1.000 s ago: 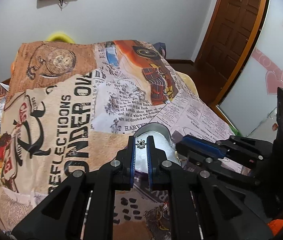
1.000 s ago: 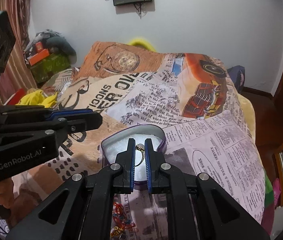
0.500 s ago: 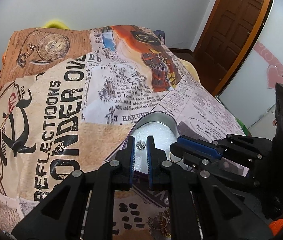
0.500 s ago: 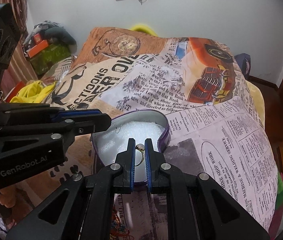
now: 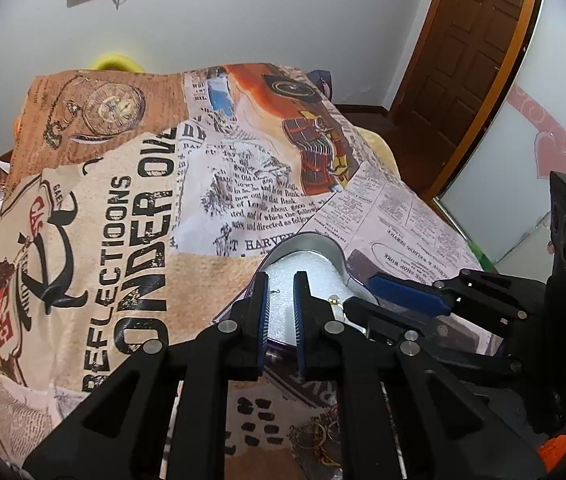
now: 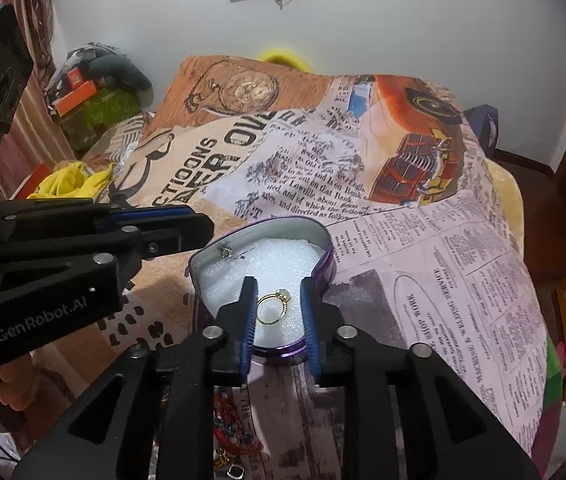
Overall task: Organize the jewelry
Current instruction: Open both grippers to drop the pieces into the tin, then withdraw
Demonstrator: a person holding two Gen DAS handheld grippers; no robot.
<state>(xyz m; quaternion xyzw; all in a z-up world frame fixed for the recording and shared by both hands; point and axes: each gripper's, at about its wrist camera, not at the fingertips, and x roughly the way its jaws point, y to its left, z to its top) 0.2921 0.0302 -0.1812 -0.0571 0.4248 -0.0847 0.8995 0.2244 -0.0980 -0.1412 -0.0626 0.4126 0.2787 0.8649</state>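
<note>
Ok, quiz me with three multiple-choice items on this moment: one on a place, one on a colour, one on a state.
1. Where does the gold ring with a pale stone lie?
A. on the white foam inside the purple heart-shaped tin
B. on the printed bedspread
C. beside the tangled jewellery pile

2. What colour is the tin's outer wall?
A. red
B. purple
C. green

3. How are the right tongs?
A. shut on the ring
B. shut, empty
C. open

Answers: 1 A, the ring rests flat on the foam; 2 B, its rim shows purple; 3 C, both fingers stand apart, with clear gaps beside the ring.
</note>
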